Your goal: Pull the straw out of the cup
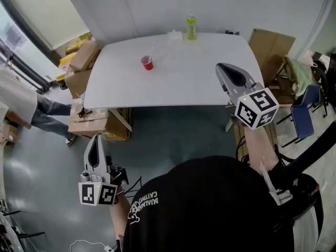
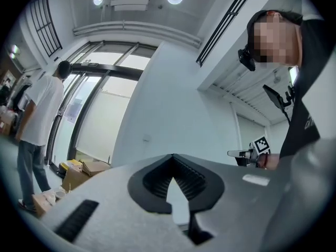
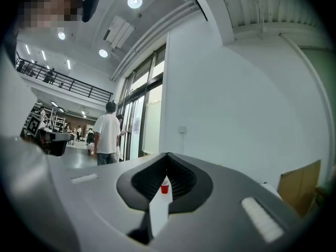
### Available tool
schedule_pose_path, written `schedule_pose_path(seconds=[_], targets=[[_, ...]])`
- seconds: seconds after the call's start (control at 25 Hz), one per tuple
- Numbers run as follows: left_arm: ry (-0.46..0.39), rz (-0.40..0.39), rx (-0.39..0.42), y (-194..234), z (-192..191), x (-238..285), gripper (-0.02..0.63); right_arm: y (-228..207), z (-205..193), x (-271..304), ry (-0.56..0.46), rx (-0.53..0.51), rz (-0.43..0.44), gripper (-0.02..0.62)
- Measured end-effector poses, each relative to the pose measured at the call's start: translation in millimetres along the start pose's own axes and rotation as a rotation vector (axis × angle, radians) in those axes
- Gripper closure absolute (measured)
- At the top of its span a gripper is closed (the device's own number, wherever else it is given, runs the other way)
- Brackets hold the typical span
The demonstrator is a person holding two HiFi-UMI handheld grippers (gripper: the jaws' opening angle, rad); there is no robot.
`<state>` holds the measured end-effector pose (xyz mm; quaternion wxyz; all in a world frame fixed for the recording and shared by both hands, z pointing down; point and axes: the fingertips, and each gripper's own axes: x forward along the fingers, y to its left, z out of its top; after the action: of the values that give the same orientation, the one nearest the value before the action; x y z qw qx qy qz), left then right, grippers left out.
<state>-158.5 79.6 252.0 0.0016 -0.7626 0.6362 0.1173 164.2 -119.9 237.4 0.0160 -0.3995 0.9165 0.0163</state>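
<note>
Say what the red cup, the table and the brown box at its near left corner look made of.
Red cup: probably plastic, an even bright red; too small to be sure. Table: smooth matte white top, perhaps laminate. Box: cardboard, dull brown with folded flaps.

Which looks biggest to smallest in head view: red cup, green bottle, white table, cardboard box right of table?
1. white table
2. cardboard box
3. green bottle
4. red cup
Bottle and cup look close; bottle stands farther, so unsure.
</note>
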Motion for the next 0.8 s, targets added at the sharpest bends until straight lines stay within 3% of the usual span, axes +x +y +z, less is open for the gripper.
schedule_pose_path(seconds=[0.2, 0.4, 0.8], targets=[[-0.007, 0.007, -0.013, 44, -1, 15, 0.606, 22, 8, 43, -0.075, -0.036, 0.004, 0.588], [0.013, -0.008, -0.044, 59, -13, 21, 0.606, 38, 1, 76, -0.043, -0.06, 0.041, 0.588], [0.105, 0.027, -0.089, 103, -37, 36, 0.606, 39, -20, 152, 0.004, 0.011, 0.062, 0.588]])
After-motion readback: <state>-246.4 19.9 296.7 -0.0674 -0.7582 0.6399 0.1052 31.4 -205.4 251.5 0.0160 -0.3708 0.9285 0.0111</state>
